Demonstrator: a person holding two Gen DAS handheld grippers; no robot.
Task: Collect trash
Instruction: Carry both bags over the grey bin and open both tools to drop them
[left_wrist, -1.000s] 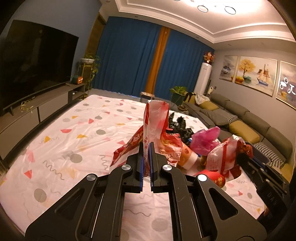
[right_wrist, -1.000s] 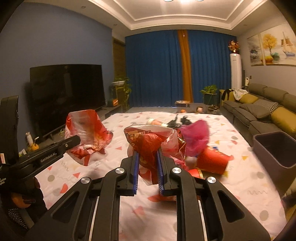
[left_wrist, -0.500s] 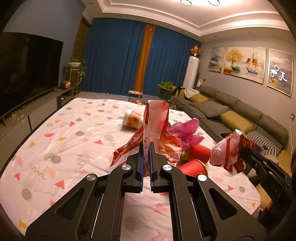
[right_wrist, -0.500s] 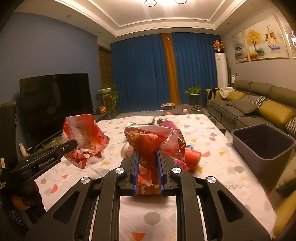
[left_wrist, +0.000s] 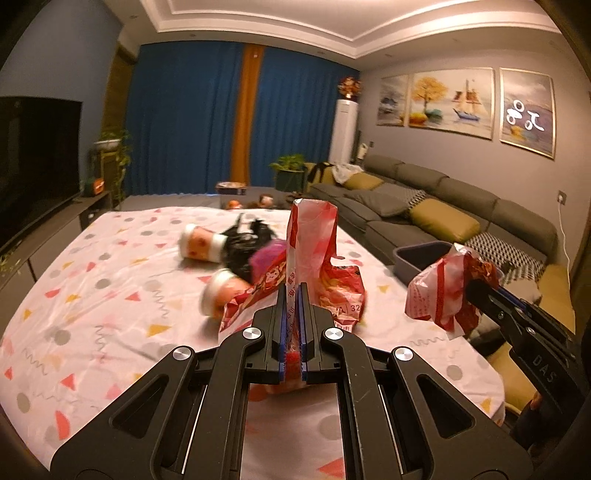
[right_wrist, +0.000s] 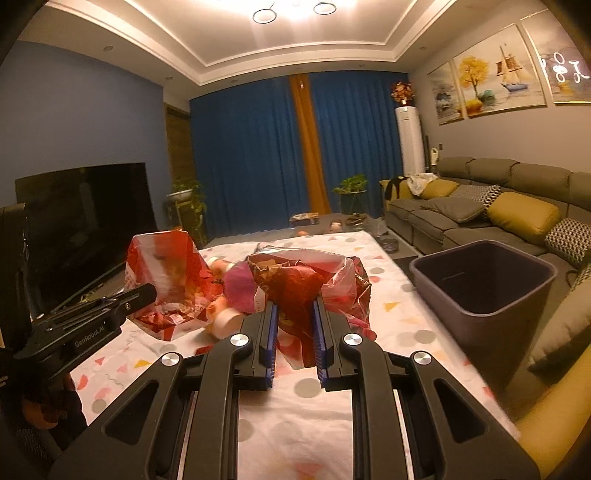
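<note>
Now two red plastic bags are up in the air, one in each hand-held gripper.

Nearest, the left hand-held gripper (left_wrist: 291, 314) pinches a tall red-and-white bag (left_wrist: 314, 254) almost flat, while the right hand-held gripper (right_wrist: 293, 325) clamps a crumpled red bag (right_wrist: 299, 284) between narrow jaws. Beyond, on the patterned surface (left_wrist: 110, 280), lie two paper cups (left_wrist: 199, 245), one black bag (left_wrist: 240, 240) and one pink bag (left_wrist: 264, 260), partly hidden behind the held bags. One dark bin (right_wrist: 484, 284) stands at the surface's right edge, before the sofa (right_wrist: 480, 206).
</note>
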